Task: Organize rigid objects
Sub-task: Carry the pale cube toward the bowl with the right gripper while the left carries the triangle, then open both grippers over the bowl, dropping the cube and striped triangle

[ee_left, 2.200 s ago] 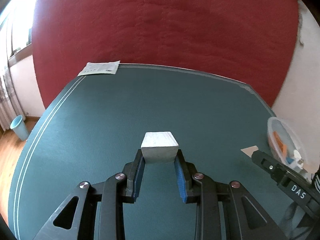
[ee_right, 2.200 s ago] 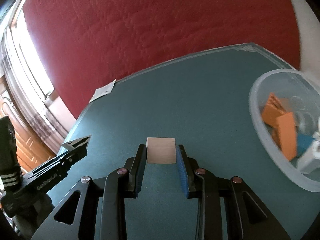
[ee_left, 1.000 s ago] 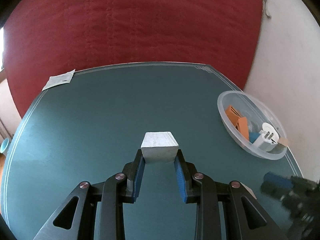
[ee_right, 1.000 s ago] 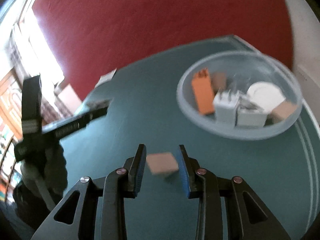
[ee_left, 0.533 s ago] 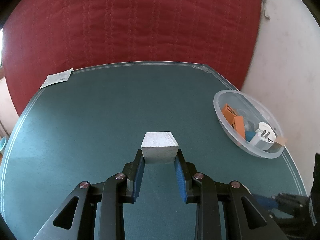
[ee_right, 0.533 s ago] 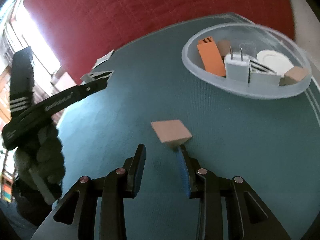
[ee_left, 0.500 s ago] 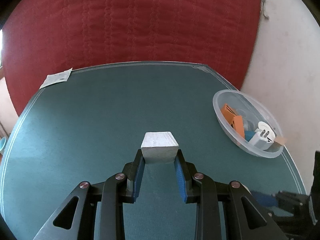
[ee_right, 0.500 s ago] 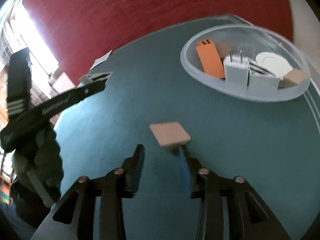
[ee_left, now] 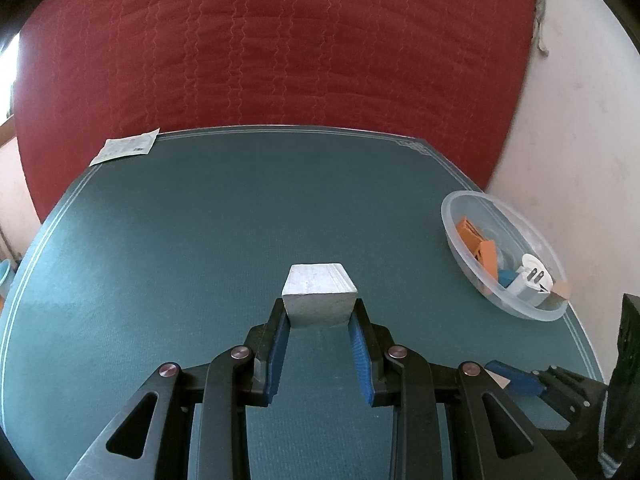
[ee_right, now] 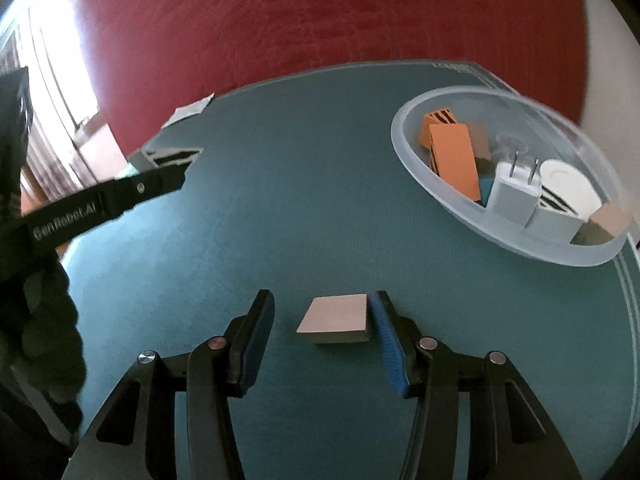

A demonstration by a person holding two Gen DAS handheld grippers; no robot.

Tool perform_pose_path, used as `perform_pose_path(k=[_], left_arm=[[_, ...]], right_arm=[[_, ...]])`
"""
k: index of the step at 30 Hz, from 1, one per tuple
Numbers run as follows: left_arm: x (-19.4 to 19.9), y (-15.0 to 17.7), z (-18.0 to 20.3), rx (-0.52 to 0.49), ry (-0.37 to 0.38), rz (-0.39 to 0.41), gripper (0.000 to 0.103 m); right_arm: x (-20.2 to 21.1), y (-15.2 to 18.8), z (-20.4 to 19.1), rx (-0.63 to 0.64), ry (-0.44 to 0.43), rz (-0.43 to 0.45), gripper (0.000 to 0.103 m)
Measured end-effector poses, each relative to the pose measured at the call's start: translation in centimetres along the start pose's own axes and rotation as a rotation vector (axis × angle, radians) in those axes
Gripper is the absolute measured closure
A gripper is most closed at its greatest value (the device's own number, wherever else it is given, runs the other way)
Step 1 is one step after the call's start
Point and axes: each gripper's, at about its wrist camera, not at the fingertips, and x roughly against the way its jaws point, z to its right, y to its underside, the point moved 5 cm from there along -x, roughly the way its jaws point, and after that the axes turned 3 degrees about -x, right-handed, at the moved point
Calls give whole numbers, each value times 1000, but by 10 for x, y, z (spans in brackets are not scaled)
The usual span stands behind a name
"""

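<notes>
My left gripper (ee_left: 319,316) is shut on a pale grey block (ee_left: 319,294) and holds it above the green table (ee_left: 200,220). My right gripper (ee_right: 322,312) is open; a tan wooden block (ee_right: 335,318) lies on the table between its fingers, close against the right finger (ee_right: 386,336). A clear plastic bowl (ee_right: 404,120) at the right holds orange pieces (ee_right: 454,160), a white plug adapter (ee_right: 514,192), a white disc and a tan block. The bowl also shows in the left wrist view (ee_left: 450,216). The left gripper appears in the right wrist view (ee_right: 120,192) at the left.
A white paper packet (ee_left: 126,150) lies at the table's far left corner. A red quilted cloth (ee_left: 280,48) hangs behind the table. A pale wall (ee_left: 580,140) is at the right. The right gripper's tip (ee_left: 516,378) shows at the lower right.
My right gripper opened and let go of the tan block, which now lies flat on the table near the bowl. My left gripper keeps its hold on the grey block.
</notes>
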Motion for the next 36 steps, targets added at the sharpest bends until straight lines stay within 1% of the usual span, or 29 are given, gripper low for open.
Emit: perform_pose_path(k=[1,2,3,5,8,11,13,16,19,22,29,34,35,36], left_arm=[[0,0,0,-1,2,0,72],[0,0,0,-2,3,-1,72],[-1,0,1,-2,4,-1,72],[-1,0,2,-3,5,-2,72],[0,-1,4,-11,5,-4,72],[1,-1,7,-23,4,-4,72],[1,-1,11,-31,3,-5,72],[1,-2,17,-43,5,-6,72],[2,-2,22,-56,10,-7,72],[2,-1,28,-67,13,-7,72],[1,-2,35,-86,14,-13,72],[0,-3,40,-109,25,-15,72],[0,-3,42,-113,26,-14,72],[0,-3,44,-118,27,-13,72]], right_arm=[[1,1,0,8,6,1,52],[1,1,-1,13,11,3,56],[1,2,0,18,22,5,63],[2,2,3,28,51,13,72],[4,2,6,13,45,16,72],[11,-1,11,-18,6,26,72],[18,-8,14,-39,-10,51,72],[33,-24,19,-60,-18,111,72],[50,-41,32,-86,-2,179,72],[60,-55,49,-117,25,228,72],[71,-77,80,-170,76,295,72],[67,-88,95,-185,131,331,71],[66,-89,100,-197,147,337,70],[64,-89,106,-209,166,338,66]])
